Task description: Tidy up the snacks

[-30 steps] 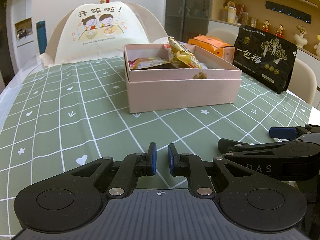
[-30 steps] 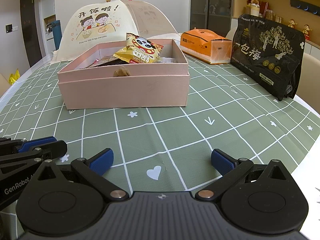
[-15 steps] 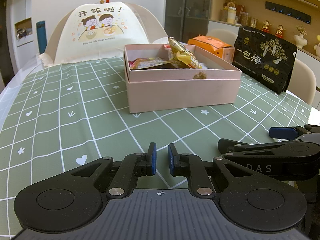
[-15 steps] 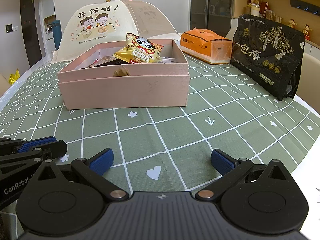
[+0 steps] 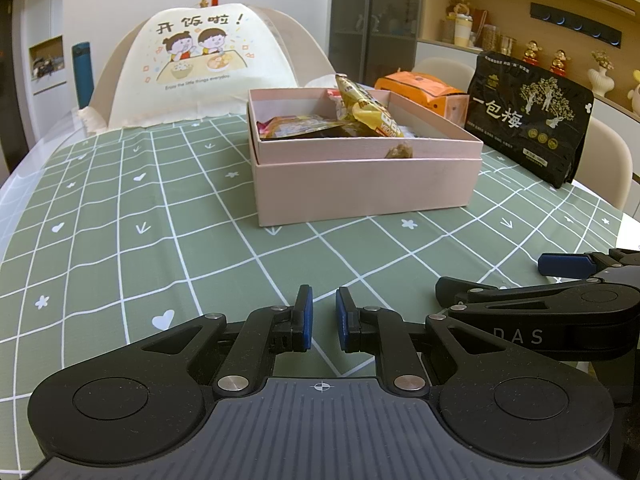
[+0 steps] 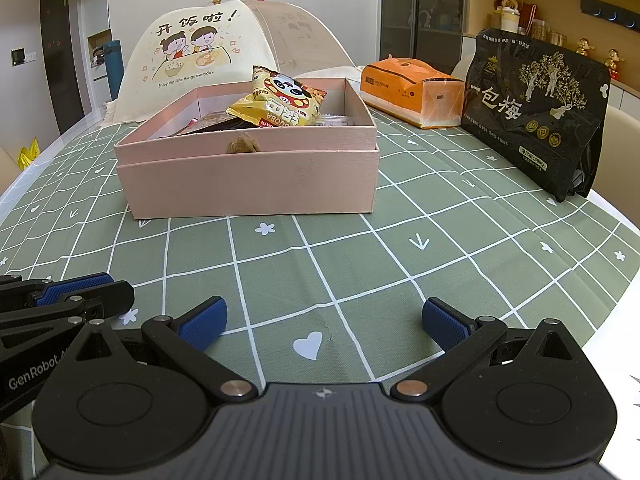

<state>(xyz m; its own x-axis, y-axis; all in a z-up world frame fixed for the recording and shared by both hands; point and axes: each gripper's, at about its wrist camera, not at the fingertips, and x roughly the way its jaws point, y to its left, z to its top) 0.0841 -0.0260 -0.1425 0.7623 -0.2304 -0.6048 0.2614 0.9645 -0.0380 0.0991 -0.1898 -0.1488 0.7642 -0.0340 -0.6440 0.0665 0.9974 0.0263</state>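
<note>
A pink box stands mid-table and holds several snack packets, among them a yellow panda-print bag leaning upright and a small brown piece at the front wall. My left gripper rests low near the table's front edge, jaws nearly closed with a narrow gap, holding nothing. My right gripper is beside it to the right, wide open and empty. Each gripper shows in the other's view, the right one and the left one.
A black plum bag stands at the right edge. An orange tissue pack lies behind the box. A cream mesh food cover sits at the back. The green checked tablecloth covers the table.
</note>
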